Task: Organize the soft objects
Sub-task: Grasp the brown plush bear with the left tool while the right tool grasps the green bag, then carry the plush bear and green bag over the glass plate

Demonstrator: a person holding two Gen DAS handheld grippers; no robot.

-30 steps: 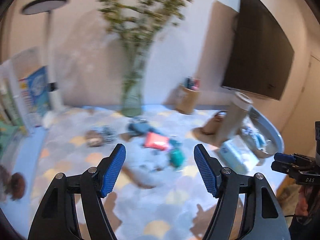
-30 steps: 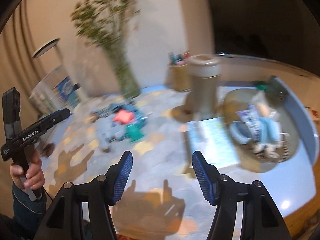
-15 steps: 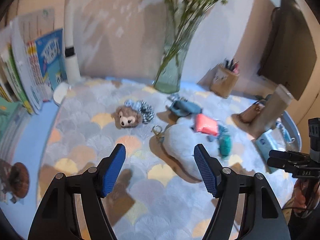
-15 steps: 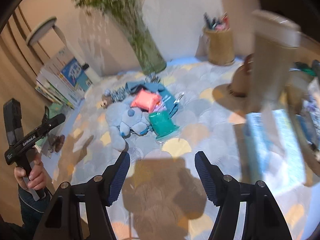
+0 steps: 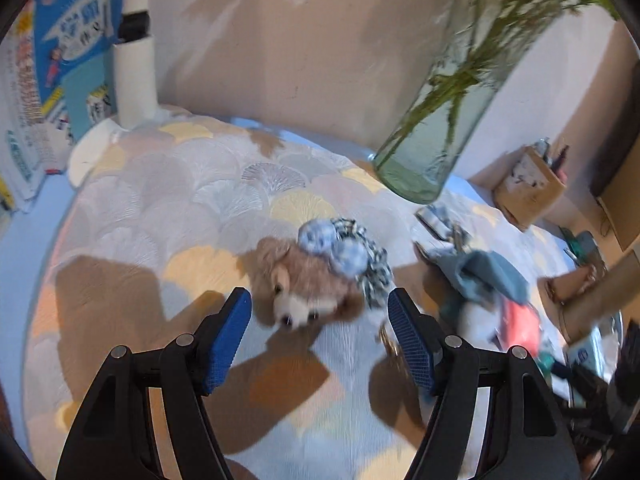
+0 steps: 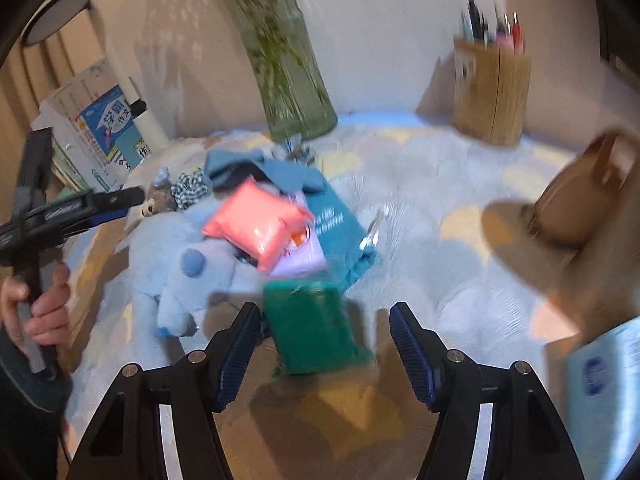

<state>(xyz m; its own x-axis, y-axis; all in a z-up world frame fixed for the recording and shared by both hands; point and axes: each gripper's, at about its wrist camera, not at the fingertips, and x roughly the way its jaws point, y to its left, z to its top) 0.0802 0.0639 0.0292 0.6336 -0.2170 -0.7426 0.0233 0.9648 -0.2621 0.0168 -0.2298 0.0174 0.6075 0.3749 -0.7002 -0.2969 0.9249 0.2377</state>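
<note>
My left gripper (image 5: 319, 334) is open, its jaws on either side of a small brown bear plush (image 5: 308, 288) with a blue-checked bow (image 5: 340, 250) lying on the patterned cloth. My right gripper (image 6: 322, 344) is open just above a green pouch (image 6: 316, 330). Behind the pouch lie a light blue elephant plush (image 6: 188, 276), a pink cushion (image 6: 258, 224), a lilac pack (image 6: 300, 258) and a teal cloth bag (image 6: 336, 224). The bear also shows in the right wrist view (image 6: 158, 202), next to the left gripper (image 6: 100, 208).
A glass vase with green stems (image 5: 436, 132) stands behind the bear and shows in the right wrist view (image 6: 292, 96). A wooden pen holder (image 6: 490, 96), a brown mug (image 6: 580, 208), books (image 5: 52, 64), a white lamp base (image 5: 92, 148) and a tissue pack (image 6: 608, 364) ring the cloth.
Both grippers have moved forward and down toward the cloth. The left one now frames the bear plush; the right one has closed in on the green pouch.
</note>
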